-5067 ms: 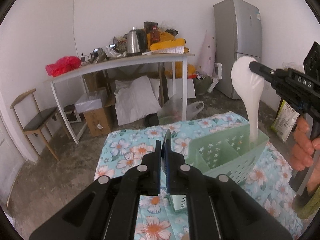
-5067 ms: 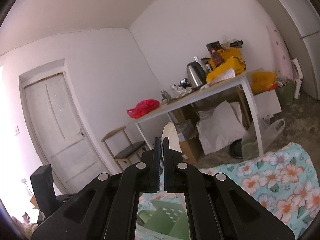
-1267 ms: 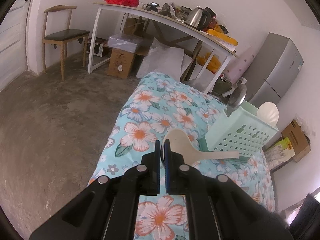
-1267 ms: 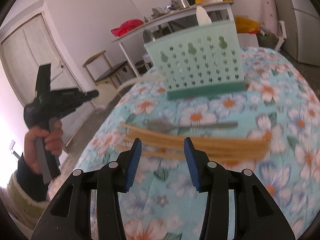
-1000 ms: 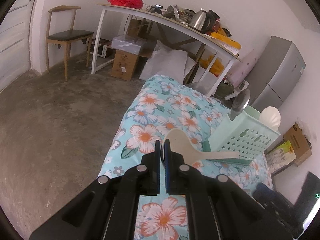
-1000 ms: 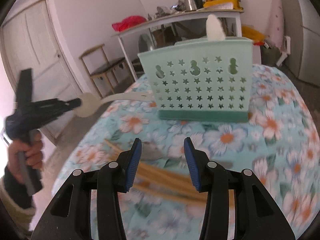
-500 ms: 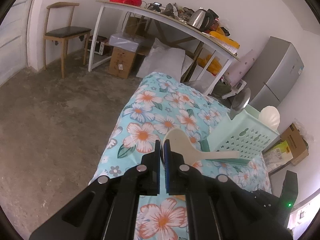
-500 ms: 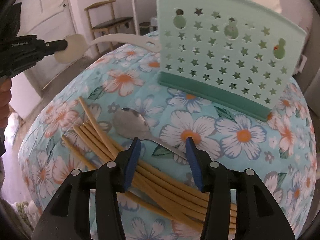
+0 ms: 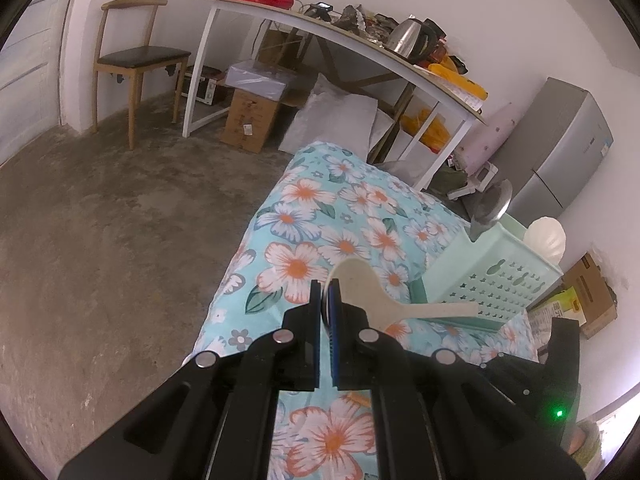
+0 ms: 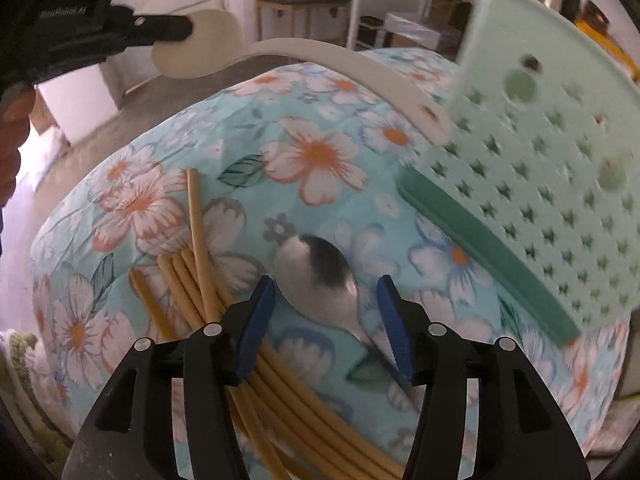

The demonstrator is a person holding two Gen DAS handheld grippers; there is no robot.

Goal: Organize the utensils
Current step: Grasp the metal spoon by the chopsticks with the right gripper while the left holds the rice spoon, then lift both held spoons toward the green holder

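Note:
My left gripper (image 9: 326, 296) is shut on the round blade of a cream rice paddle (image 9: 384, 300), whose handle reaches toward the mint-green utensil caddy (image 9: 492, 276). That paddle (image 10: 304, 52) also shows in the right wrist view, held by the left gripper (image 10: 184, 30) above the cloth. My right gripper (image 10: 326, 296) hangs close over a metal spoon (image 10: 320, 276) lying on the floral cloth, its jaws opening with the spoon's bowl between them, pads apart from it. Several bamboo chopsticks (image 10: 200, 268) lie left of the spoon. The caddy (image 10: 552, 152) stands at the right.
A metal spoon (image 9: 490, 206) and a white paddle (image 9: 546, 236) stand in the caddy. The floral-clothed table (image 9: 320, 208) drops off to a concrete floor on the left. A white desk (image 9: 320, 32), chair (image 9: 136, 56), boxes and a grey fridge (image 9: 560, 156) line the walls.
My right gripper has dropped closer over the spoon, rolled, and its jaws have spread wider. The left gripper keeps the paddle in nearly the same place.

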